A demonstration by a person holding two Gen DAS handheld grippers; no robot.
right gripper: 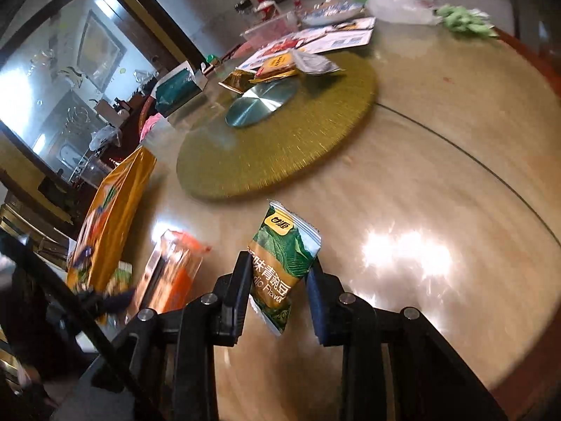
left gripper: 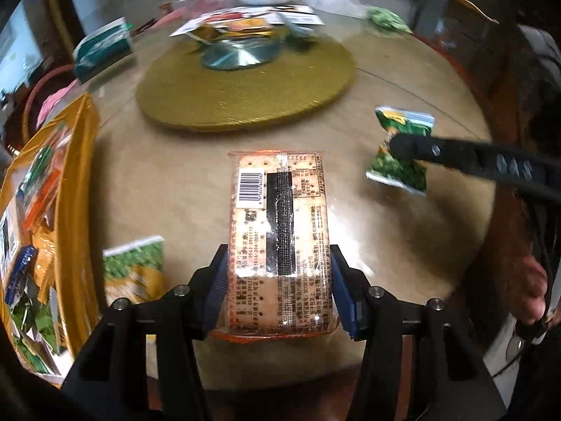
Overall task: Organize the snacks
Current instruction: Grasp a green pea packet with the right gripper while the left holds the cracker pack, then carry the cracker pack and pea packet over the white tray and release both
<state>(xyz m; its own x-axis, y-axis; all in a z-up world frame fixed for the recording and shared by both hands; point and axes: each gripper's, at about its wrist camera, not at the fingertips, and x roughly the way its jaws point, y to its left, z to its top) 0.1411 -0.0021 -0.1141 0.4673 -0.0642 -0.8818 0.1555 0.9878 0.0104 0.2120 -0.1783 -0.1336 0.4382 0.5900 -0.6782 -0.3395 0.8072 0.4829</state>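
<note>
Jaws of the left gripper [left gripper: 278, 291] clamp a clear-wrapped cracker pack [left gripper: 278, 235] by its long sides, blue pads pressed to the wrapper near its closer end. That gripper tilts steeply down over the counter [left gripper: 385, 245], and the pack's long axis runs straight away from the camera toward the round gold mat [left gripper: 245, 94], label and barcode facing up.

Right gripper [right gripper: 278, 280] slants down at a shallower angle, its jaws closed on a small green pea packet [right gripper: 284, 263] — the packet stands nearly upright between them, its long axis vertical with a slight lean, logo end up and the lower corner hanging below the fingertips, clear of the counter. In the left wrist view this gripper reaches in from the right edge, a hand [left gripper: 533, 291] visible behind it.

At the counter's left edge stands an open orange bag [left gripper: 73, 210] with mixed snacks inside — just beside it lies another green packet [left gripper: 135, 273].
</note>
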